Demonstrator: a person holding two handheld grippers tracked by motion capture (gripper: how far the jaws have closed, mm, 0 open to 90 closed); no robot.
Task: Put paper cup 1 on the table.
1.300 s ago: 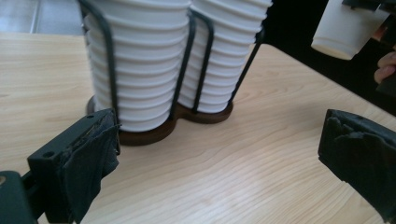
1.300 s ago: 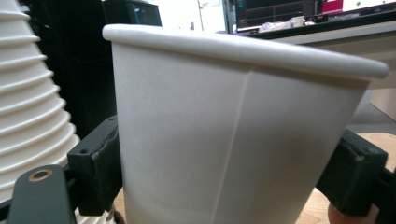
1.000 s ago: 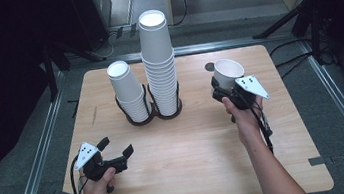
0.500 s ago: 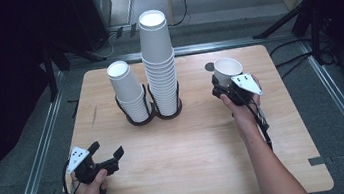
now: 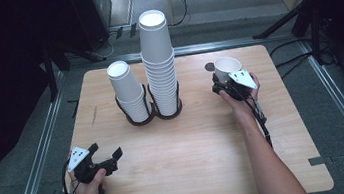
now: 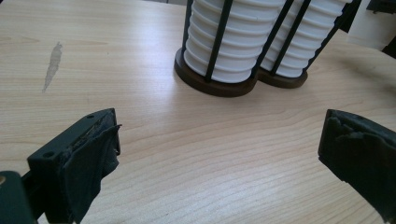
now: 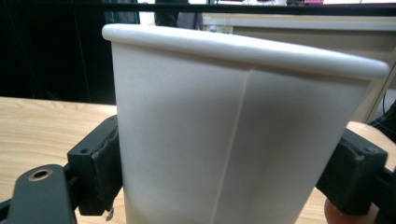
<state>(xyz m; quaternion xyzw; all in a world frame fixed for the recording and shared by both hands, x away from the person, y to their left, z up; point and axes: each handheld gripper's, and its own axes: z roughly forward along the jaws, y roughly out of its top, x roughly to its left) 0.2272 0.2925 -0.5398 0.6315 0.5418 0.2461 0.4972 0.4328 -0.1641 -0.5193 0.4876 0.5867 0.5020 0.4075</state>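
My right gripper (image 5: 224,81) is shut on a single white paper cup (image 5: 227,67), upright near the table's far right; in the right gripper view the cup (image 7: 233,135) sits squeezed between both black pads. A short stack of white cups (image 5: 129,90) and a tall stack (image 5: 158,63) stand in a dark double wire holder (image 5: 152,114) at the table's middle back. My left gripper (image 5: 104,156) rests low near the front left, jaws wide open with nothing between them. In the left gripper view the holder's base (image 6: 219,86) lies ahead of the open jaws.
The wooden table (image 5: 194,164) has bare surface between the two hands. A small dark round spot (image 5: 209,67) lies on the table beside the held cup. Metal rails and dark stands border the table.
The right hand has carried the cup slightly lower and toward the far side. The left hand drew back toward the front left edge and has settled there.
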